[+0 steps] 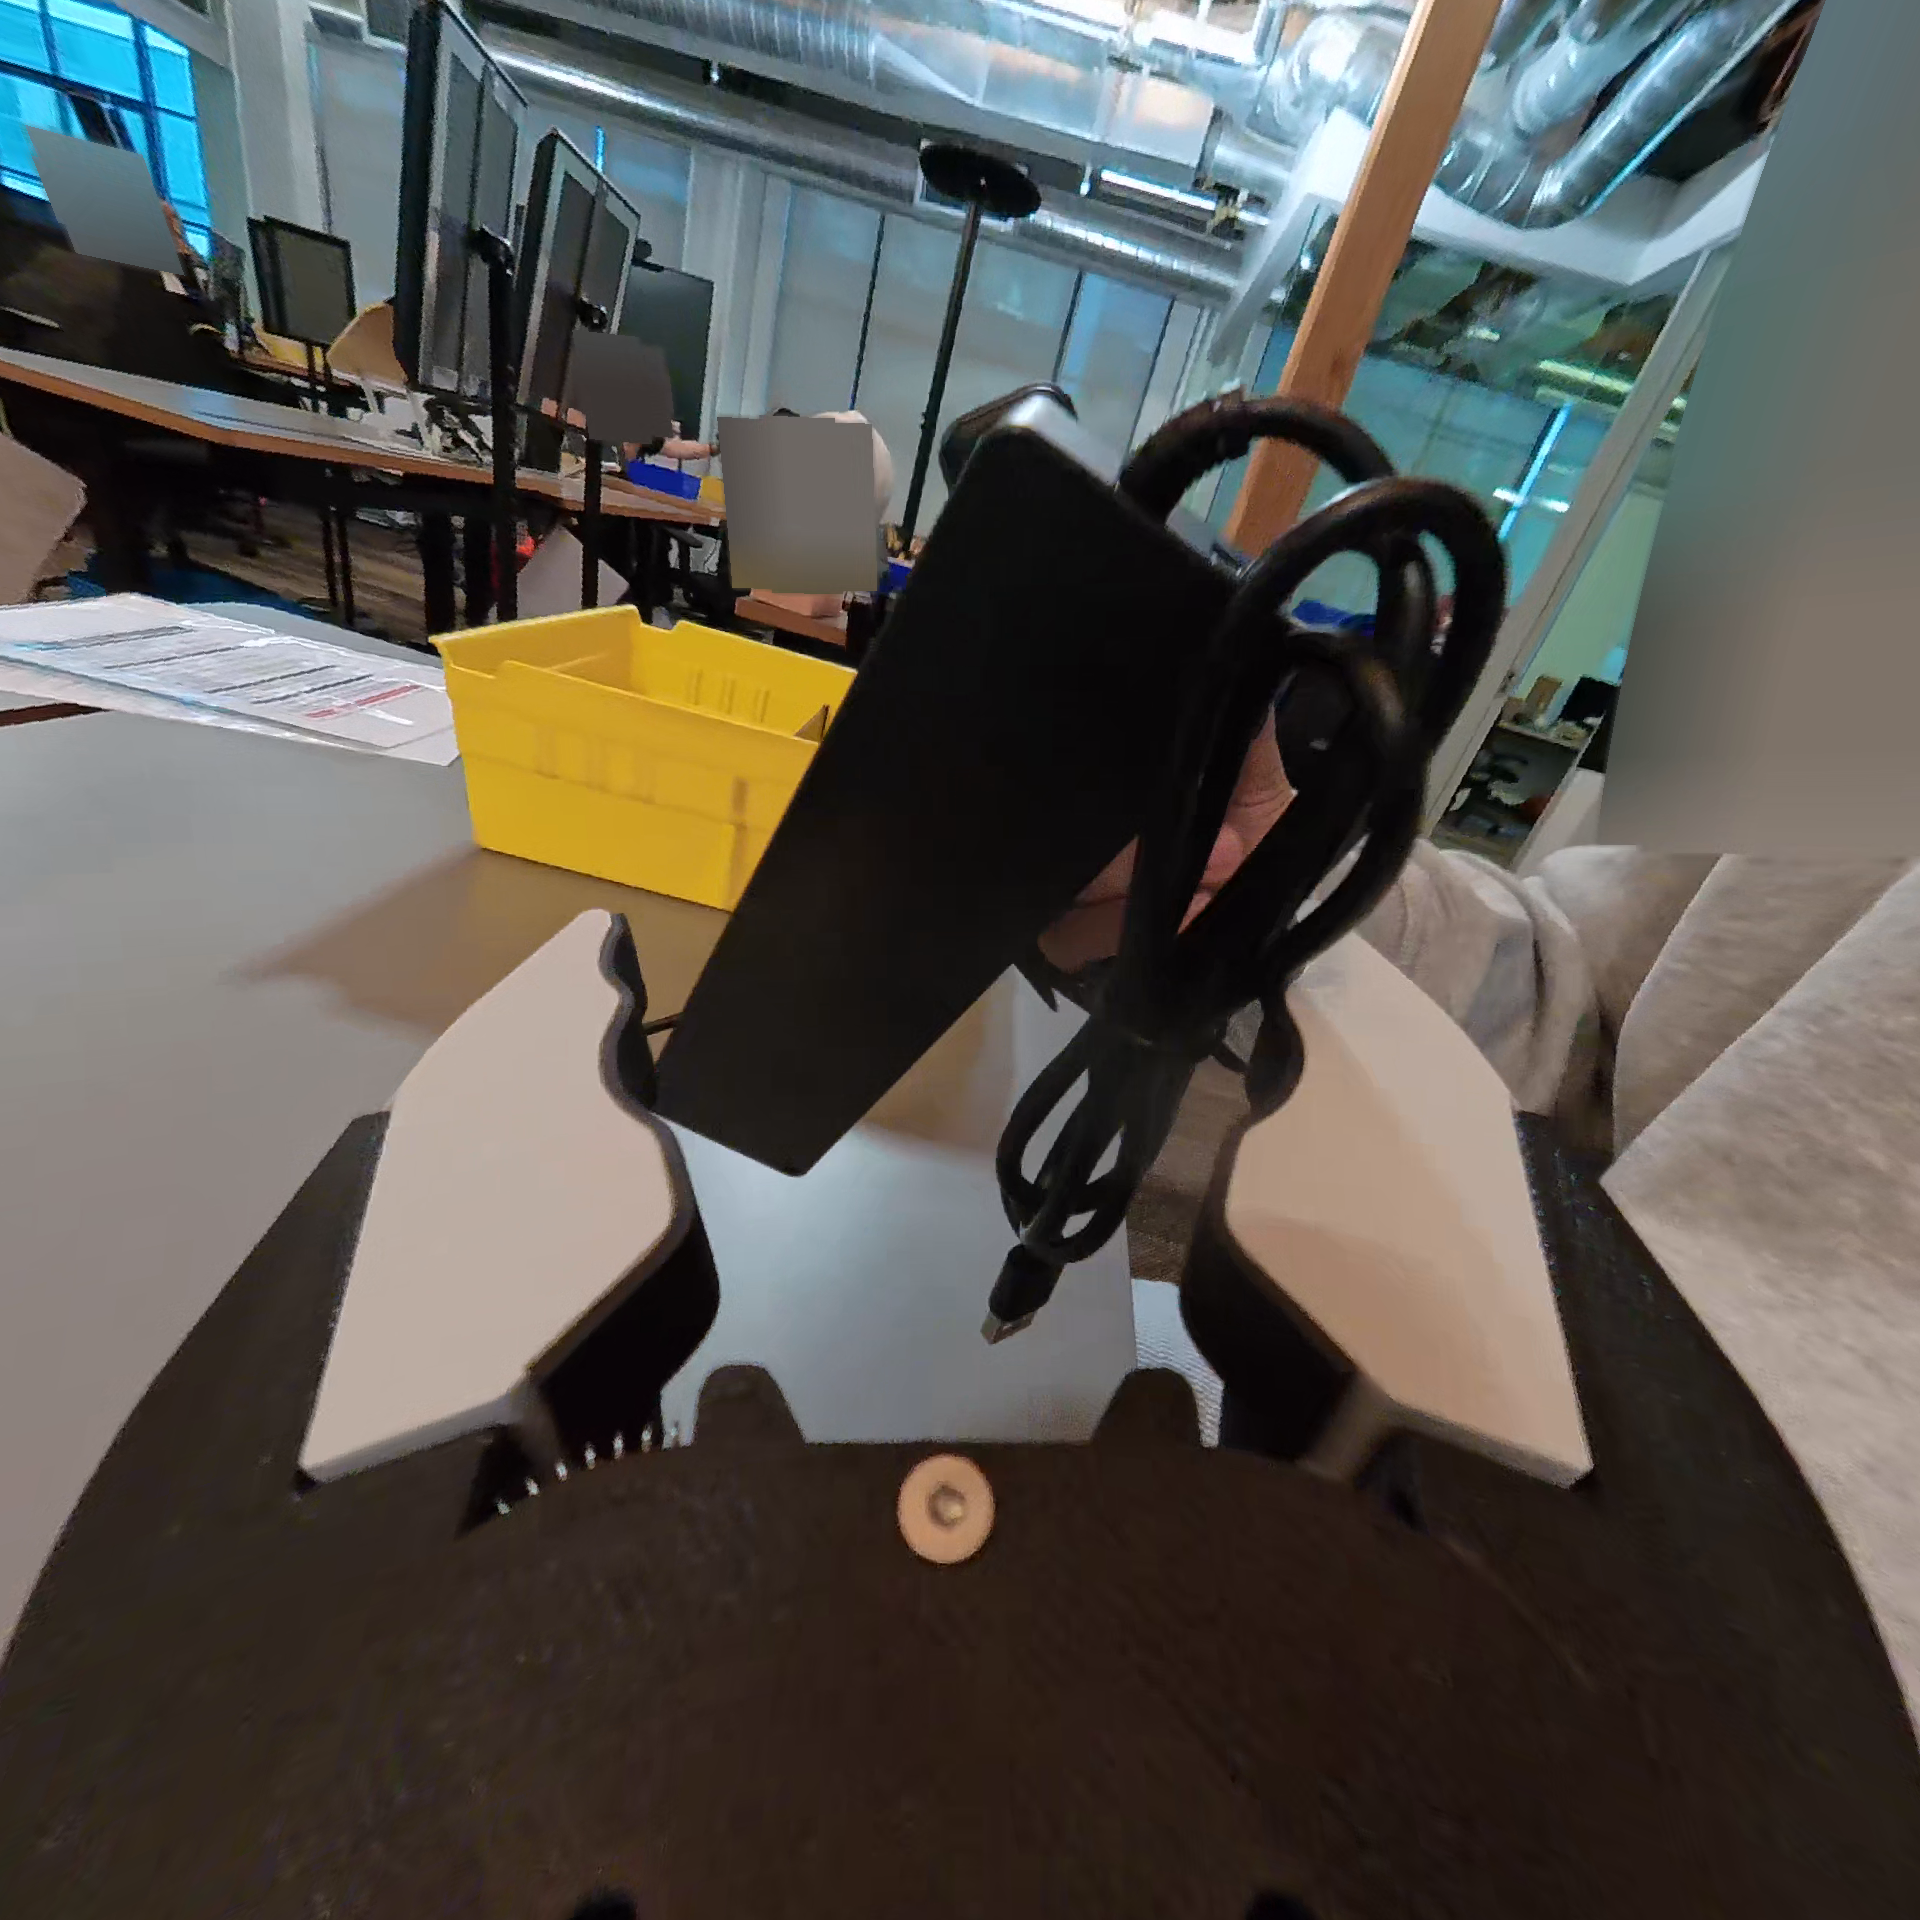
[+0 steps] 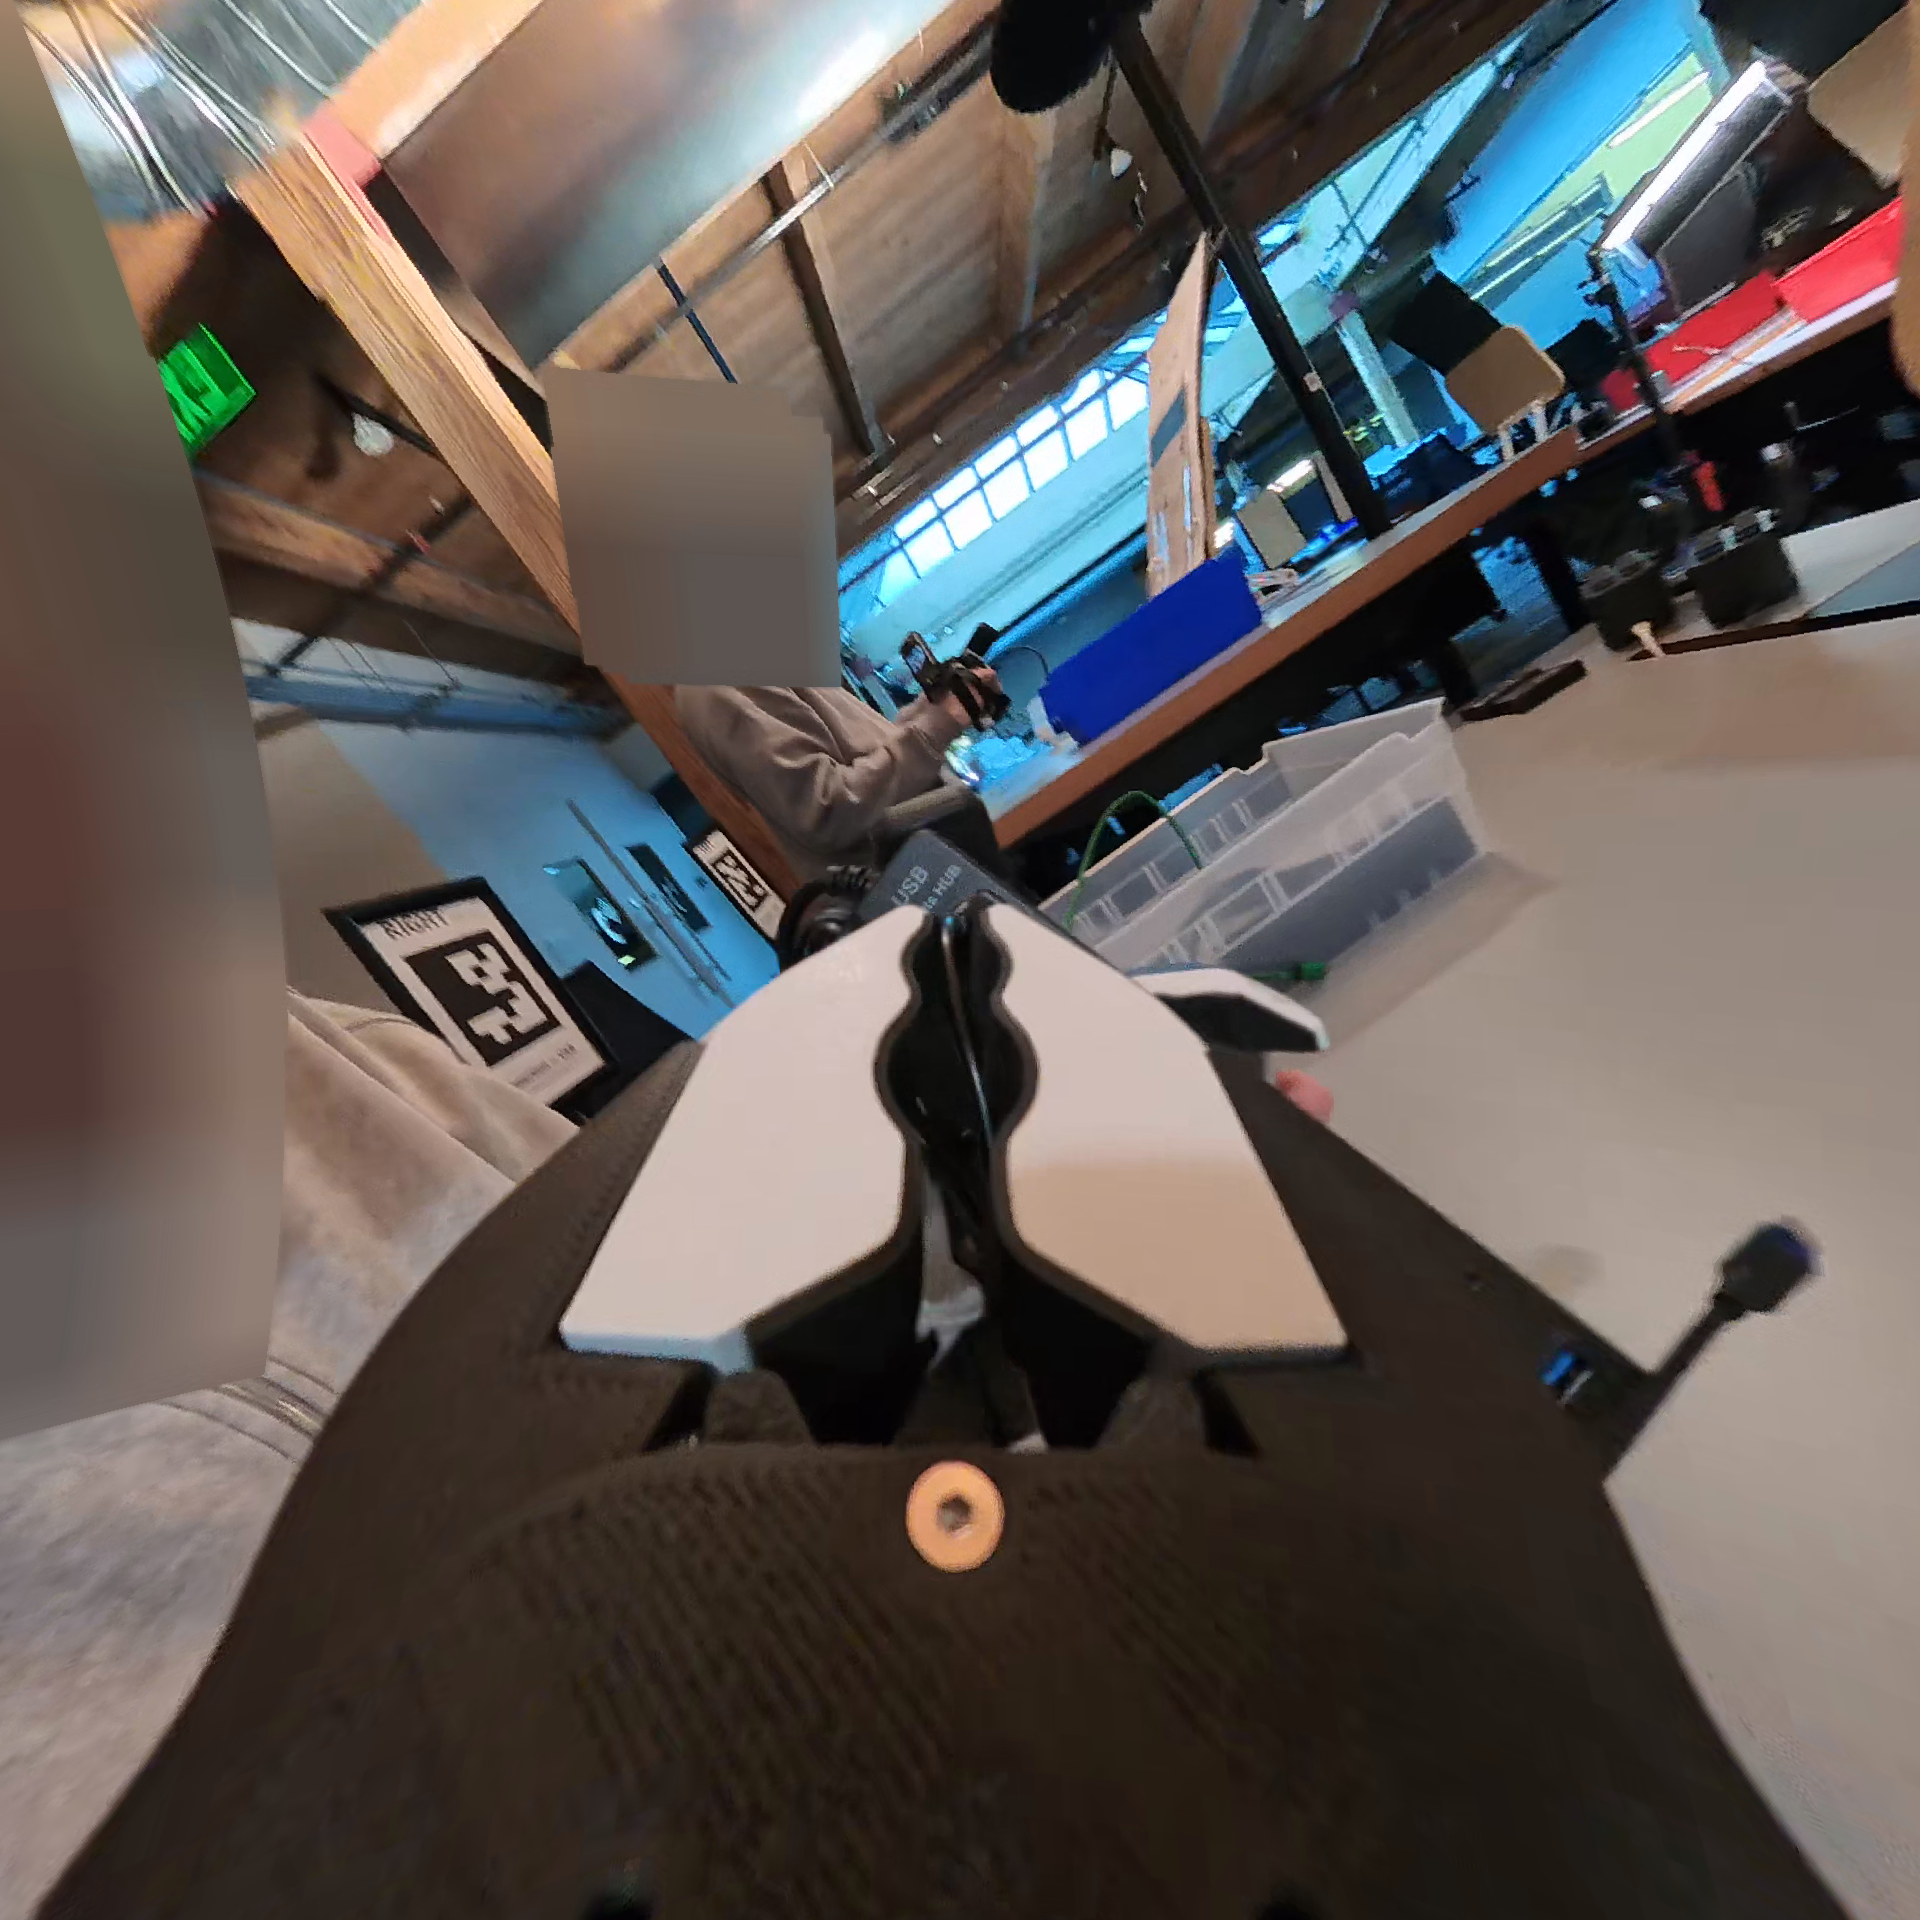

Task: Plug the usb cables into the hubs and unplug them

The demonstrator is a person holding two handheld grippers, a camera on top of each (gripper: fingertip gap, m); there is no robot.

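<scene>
A black USB hub point(image 1: 966, 748) hangs tilted in the air over the grey table point(image 1: 208, 935). Its coiled black cable point(image 1: 1340, 727) dangles beside it and ends in a USB plug point(image 1: 1010, 1317). My left gripper point(image 1: 956, 966) is open wide, and the hub's lower corner sits between its fingers, next to the left finger point(image 1: 520, 1143). My right gripper point(image 2: 956, 920) is shut at the end of the hub point(image 2: 925, 883), with a cable strand running between its fingers. A second dark hub with a blue port point(image 2: 1569, 1374) and a cable with a blue-tipped plug point(image 2: 1766, 1273) lie low right, blurred.
A yellow bin point(image 1: 644, 748) stands on the table behind the hub, with papers point(image 1: 208, 665) at the far left. A clear plastic organiser point(image 2: 1299, 852) sits ahead of my right gripper. A grey sleeve point(image 1: 1455, 935) is on the right. A person point(image 2: 821, 769) works at a bench behind.
</scene>
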